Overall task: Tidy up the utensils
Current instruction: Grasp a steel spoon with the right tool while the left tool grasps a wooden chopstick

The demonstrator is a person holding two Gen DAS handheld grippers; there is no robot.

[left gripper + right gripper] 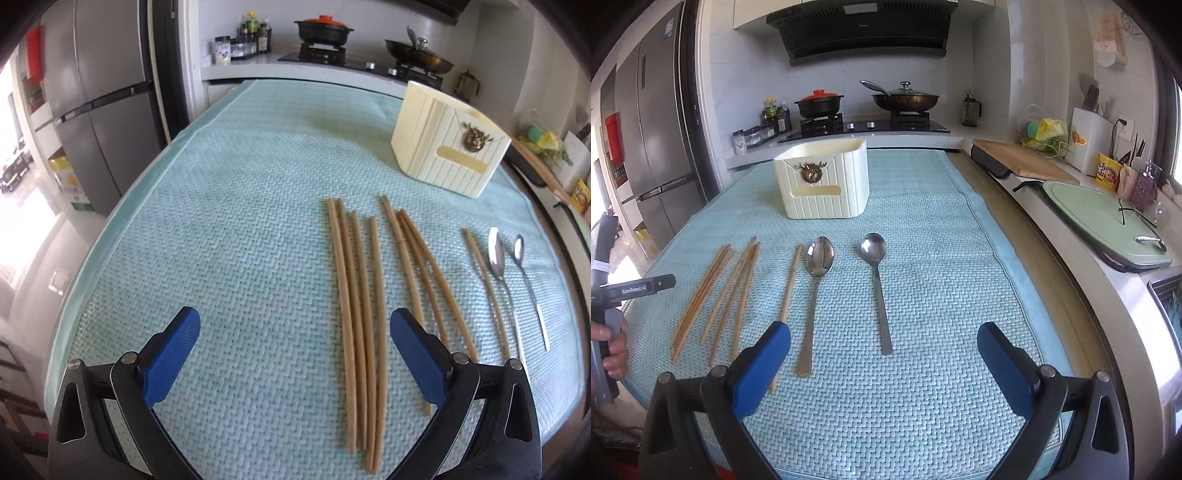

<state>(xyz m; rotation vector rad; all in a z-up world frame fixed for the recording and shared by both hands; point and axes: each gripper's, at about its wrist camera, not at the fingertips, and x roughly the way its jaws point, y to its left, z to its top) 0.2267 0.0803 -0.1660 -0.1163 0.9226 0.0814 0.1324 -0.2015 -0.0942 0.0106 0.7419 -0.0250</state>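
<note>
Several wooden chopsticks [360,314] lie lengthwise on a light blue woven mat [240,221]; they also show in the right wrist view [716,295]. Two steel spoons [816,288] [877,288] lie to their right, also seen in the left wrist view [498,273]. A cream ribbed utensil holder [823,181] stands behind them, also in the left wrist view [447,147]. My left gripper [295,325] is open and empty, just left of the chopsticks. My right gripper [884,339] is open and empty, above the spoon handles.
A stove with a black pot [818,105] and a wok [905,99] stands on the far counter. A wooden cutting board [1023,158] and a green board [1108,225] lie on the right counter. A grey fridge [92,103] stands at left.
</note>
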